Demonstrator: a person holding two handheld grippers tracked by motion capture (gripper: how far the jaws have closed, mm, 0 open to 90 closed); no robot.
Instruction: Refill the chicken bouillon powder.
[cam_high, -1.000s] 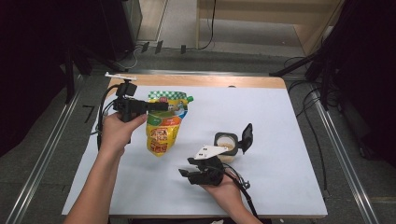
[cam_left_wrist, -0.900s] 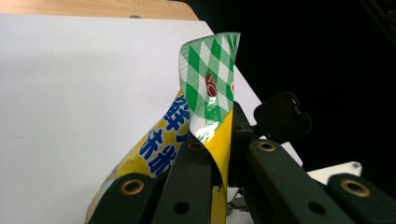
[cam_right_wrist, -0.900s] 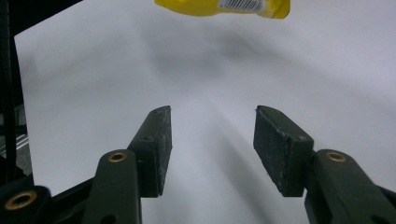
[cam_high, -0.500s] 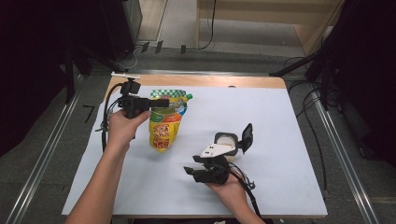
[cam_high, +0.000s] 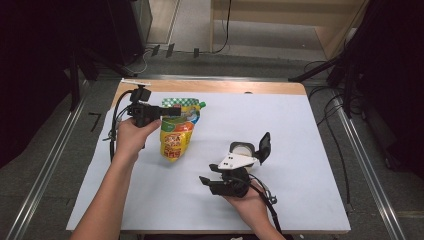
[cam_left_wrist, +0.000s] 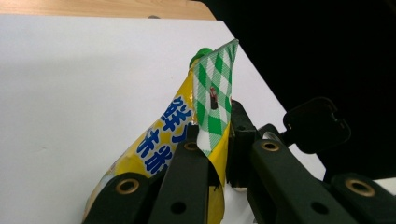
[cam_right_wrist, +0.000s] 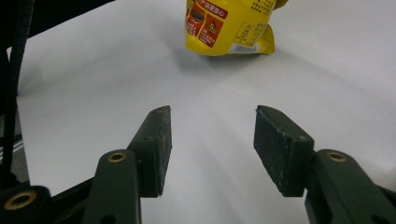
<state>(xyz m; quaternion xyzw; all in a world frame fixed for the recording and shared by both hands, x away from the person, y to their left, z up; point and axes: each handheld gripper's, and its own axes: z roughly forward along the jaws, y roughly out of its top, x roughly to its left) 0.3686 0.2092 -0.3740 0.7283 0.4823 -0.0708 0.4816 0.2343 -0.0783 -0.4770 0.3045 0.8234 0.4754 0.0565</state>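
Both left fingers (cam_left_wrist: 243, 140) pinch pouch (cam_left_wrist: 187, 135) top, right fingers (cam_right_wrist: 159, 135) spread — empty

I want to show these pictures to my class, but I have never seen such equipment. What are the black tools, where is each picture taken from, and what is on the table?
A person at a table covered in white holds a two-jaw hand tool in each hand. One picture looks down from above; the other two come from cameras riding on the tools. The left gripper is clamped on the green-checked top of a yellow pouch. The right gripper is open and holds nothing. A small white pot with an open black lid stands on the table beside it.
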